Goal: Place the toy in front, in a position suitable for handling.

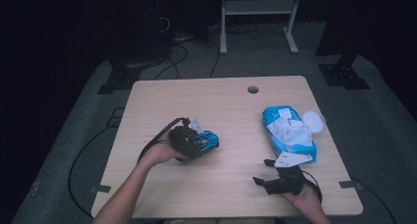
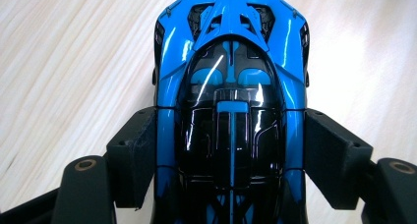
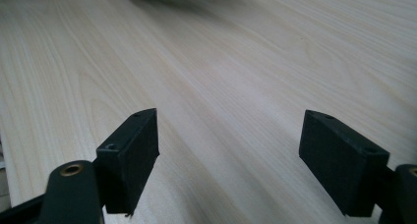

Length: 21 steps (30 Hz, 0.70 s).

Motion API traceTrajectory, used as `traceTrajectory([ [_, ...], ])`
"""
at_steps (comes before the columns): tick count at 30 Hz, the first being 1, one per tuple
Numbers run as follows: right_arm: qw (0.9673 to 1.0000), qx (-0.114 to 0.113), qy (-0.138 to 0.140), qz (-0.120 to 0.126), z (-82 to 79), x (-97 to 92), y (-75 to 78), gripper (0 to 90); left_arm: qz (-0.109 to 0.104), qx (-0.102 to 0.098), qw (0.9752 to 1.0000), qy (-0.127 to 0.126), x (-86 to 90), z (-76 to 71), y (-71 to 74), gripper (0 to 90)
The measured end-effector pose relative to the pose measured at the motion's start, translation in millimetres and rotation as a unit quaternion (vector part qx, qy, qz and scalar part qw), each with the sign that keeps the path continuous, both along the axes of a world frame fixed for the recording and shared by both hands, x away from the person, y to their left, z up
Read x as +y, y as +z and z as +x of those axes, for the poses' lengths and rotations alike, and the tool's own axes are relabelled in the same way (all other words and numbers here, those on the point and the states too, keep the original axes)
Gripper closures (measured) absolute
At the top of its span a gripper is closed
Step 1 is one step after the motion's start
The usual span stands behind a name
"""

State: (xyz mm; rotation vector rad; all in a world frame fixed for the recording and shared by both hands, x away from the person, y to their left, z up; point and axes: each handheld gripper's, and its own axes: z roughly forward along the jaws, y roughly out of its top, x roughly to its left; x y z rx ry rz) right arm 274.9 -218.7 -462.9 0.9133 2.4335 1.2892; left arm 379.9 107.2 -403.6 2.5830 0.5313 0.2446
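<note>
The left gripper (image 2: 231,155) holds a glossy blue and black toy sports car (image 2: 231,86), its black fingers (image 2: 135,155) pressed against the car's two sides, over the pale wooden surface (image 1: 231,106). In the high view the car (image 1: 206,139) is well apart from the opened blue plastic packaging with white inserts (image 1: 289,131), towards the person's left. The right gripper (image 1: 268,181) sits just beside that packaging, at its near end; its fingers (image 3: 130,157) stand wide apart with only the bare surface between them.
</note>
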Motion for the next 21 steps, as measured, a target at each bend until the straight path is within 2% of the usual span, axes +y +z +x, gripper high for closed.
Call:
traceTrajectory([
  [6, 0.9999, -0.002, -0.009, 0.007, 0.8, -4.5, 1.2, 21.8, 0.013, -0.002, 0.9992, -0.037, -27.6, -10.7, -6.1, 28.2],
  [8, 0.9999, -0.002, -0.011, 0.008, 0.7, -5.4, 1.3, 21.8, 0.019, 0.000, 0.9987, -0.048, -34.7, -13.8, -9.0, 28.2],
  [13, 0.9999, -0.002, -0.014, 0.010, 1.4, -6.6, 1.4, 21.8, 0.019, 0.010, 0.9969, -0.076, -54.3, -22.9, -19.6, 28.2],
  [21, 0.9998, -0.006, -0.018, 0.011, 1.3, -8.4, 2.3, 21.8, 0.027, 0.019, 0.9946, -0.098, -68.9, -29.5, -28.1, 28.2],
])
